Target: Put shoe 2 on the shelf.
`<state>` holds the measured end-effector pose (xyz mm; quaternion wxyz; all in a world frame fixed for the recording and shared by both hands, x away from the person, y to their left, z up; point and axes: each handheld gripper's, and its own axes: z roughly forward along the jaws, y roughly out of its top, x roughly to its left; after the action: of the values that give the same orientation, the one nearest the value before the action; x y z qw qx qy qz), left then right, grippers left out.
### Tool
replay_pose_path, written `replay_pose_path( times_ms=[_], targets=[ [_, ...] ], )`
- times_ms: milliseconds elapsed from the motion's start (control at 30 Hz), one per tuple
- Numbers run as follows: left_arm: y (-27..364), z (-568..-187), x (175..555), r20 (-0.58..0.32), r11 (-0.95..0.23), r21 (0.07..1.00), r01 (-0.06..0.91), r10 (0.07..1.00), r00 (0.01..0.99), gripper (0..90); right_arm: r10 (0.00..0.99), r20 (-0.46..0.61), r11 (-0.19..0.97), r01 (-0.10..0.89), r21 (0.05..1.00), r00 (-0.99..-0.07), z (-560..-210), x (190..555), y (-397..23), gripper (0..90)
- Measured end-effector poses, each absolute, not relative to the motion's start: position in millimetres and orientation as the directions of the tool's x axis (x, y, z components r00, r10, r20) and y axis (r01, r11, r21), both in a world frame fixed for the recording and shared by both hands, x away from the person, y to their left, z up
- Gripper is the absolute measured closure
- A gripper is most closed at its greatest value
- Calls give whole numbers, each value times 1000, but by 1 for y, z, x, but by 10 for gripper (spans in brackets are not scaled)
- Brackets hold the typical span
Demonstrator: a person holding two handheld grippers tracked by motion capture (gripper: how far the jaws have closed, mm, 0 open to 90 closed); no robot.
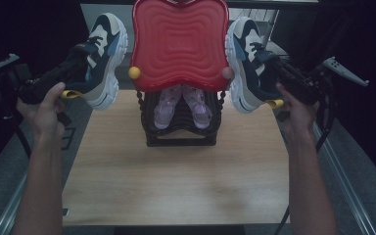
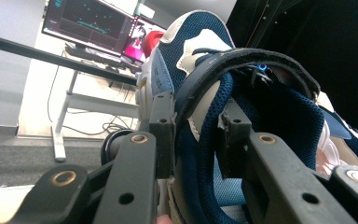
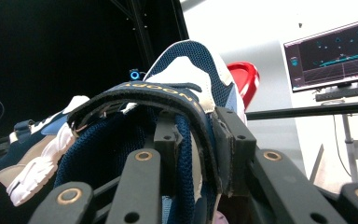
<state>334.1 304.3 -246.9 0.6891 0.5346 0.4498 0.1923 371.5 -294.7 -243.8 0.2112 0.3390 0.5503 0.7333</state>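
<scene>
Two matching navy, white and beige sneakers are held up in the air, one on each side of a rack. My left gripper [image 1: 85, 58] is shut on the left sneaker [image 1: 105, 54], clamping its collar wall with one jaw inside the opening and one outside, as the left gripper view shows [image 2: 198, 128] on that sneaker [image 2: 191, 37]. My right gripper [image 1: 269, 63] is shut the same way on the right sneaker [image 1: 245, 54]; its own view shows the gripper [image 3: 196, 135] pinching the padded collar of this sneaker [image 3: 186, 70]. Both soles face the rack.
A black rack [image 1: 181, 132] stands at the back middle of the wooden table [image 1: 176, 181]. It carries a red wavy top [image 1: 178, 41] and a pair of purple sandals [image 1: 181, 105] on a lower shelf. A monitor [image 2: 88, 21] stands beyond the table.
</scene>
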Motion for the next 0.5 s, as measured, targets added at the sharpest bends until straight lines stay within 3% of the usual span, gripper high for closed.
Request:
replay_pose_path(
  times_ms=[500],
  targets=[
    [292,-224,339,-422,366,906,213,729,539,721,675,289,-313,91,945,-679,-220,383,-274,718]
  ],
)
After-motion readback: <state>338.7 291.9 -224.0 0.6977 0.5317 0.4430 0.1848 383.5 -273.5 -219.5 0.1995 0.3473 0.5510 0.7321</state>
